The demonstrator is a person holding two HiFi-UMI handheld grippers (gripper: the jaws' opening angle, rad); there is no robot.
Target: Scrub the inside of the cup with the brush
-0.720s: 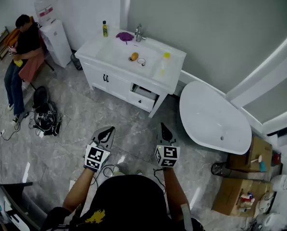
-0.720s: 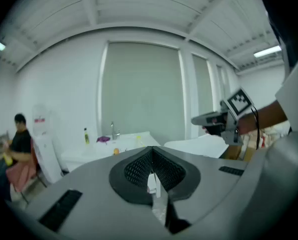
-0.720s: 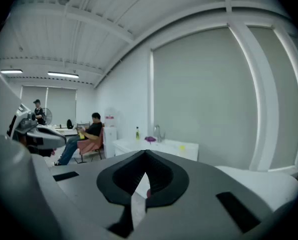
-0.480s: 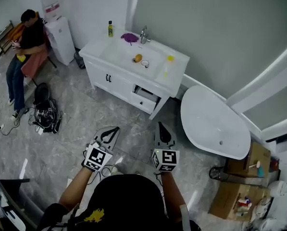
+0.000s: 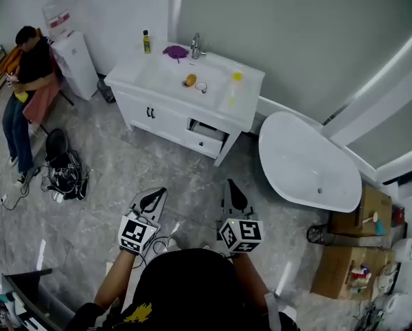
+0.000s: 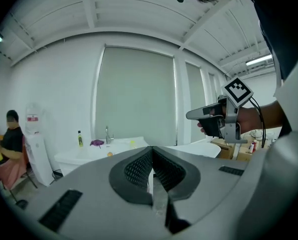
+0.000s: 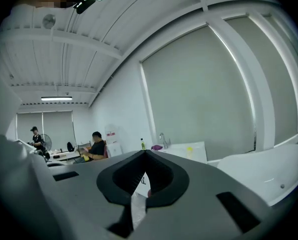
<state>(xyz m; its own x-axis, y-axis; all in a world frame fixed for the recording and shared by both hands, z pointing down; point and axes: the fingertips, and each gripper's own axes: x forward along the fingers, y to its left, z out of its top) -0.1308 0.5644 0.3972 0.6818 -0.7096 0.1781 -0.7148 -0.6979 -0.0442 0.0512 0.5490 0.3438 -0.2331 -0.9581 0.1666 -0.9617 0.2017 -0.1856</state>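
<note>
A white vanity [image 5: 241, 116] stands far off by the wall. In its basin lie a small orange thing [image 5: 190, 81] and a small round white cup [image 5: 201, 87], both too small to make out well. A yellow-headed brush [image 5: 237, 80] rests on the counter at the right. My left gripper [image 5: 154, 196] and right gripper [image 5: 231, 187] hover over the floor close to my body, both shut and holding nothing. The left gripper [image 6: 151, 149] looks toward the vanity [image 6: 96, 151], and the right gripper [image 6: 204, 115] shows at its right. The right gripper's [image 7: 145, 152] jaws touch.
A white bathtub [image 5: 308, 169] lies right of the vanity. Cardboard boxes [image 5: 361, 221] stand at the far right. On the counter are a faucet [image 5: 195, 45], a purple cloth [image 5: 176, 50] and a yellow bottle [image 5: 145, 42]. A seated person [image 5: 25, 81], a water dispenser [image 5: 71, 52] and a bag with cables [image 5: 64, 169] are left.
The head view has swung slightly, so the vanity sits a little further left in it. Both grippers stay shut, low in front of my body.
</note>
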